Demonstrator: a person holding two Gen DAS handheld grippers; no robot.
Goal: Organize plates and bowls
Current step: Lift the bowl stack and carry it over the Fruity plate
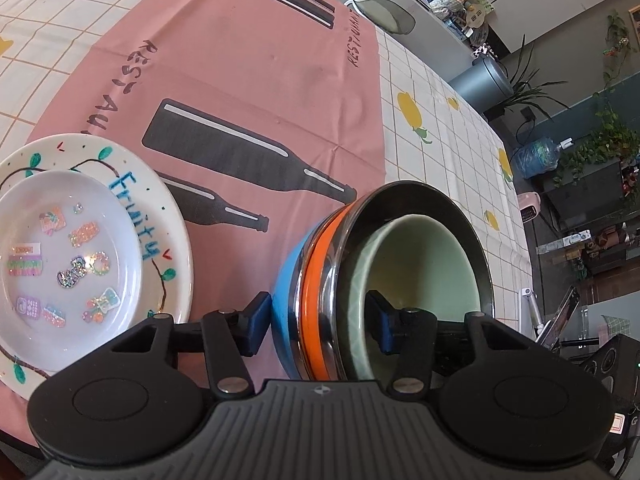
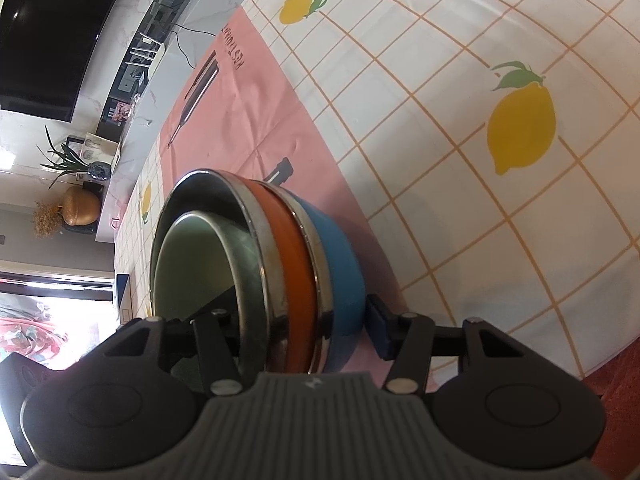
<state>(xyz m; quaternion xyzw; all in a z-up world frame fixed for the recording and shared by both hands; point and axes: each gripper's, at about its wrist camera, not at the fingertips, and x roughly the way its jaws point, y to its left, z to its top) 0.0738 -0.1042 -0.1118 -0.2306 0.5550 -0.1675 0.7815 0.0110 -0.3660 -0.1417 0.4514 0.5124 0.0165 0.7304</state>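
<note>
A nested stack of bowls [image 1: 320, 280] stands on the pink mat: a blue bowl outside, an orange-banded steel bowl in it, a pale green bowl [image 1: 424, 264] innermost. My left gripper [image 1: 318, 322] is shut on the stack's wall, one finger outside the blue bowl, one inside the green bowl. The stack also shows in the right wrist view [image 2: 296, 272], where my right gripper [image 2: 296, 328] is shut on the opposite wall; its inner finger is partly hidden. A small white stickered plate [image 1: 60, 256] lies on a larger "Fruity" plate [image 1: 172, 216] at the left.
The pink mat [image 1: 256, 80] with bottle prints lies on a lemon-print checked tablecloth [image 2: 460, 120]. The table's edge runs at the right in the left wrist view, with a chair [image 1: 384, 10], plants and a water jug beyond.
</note>
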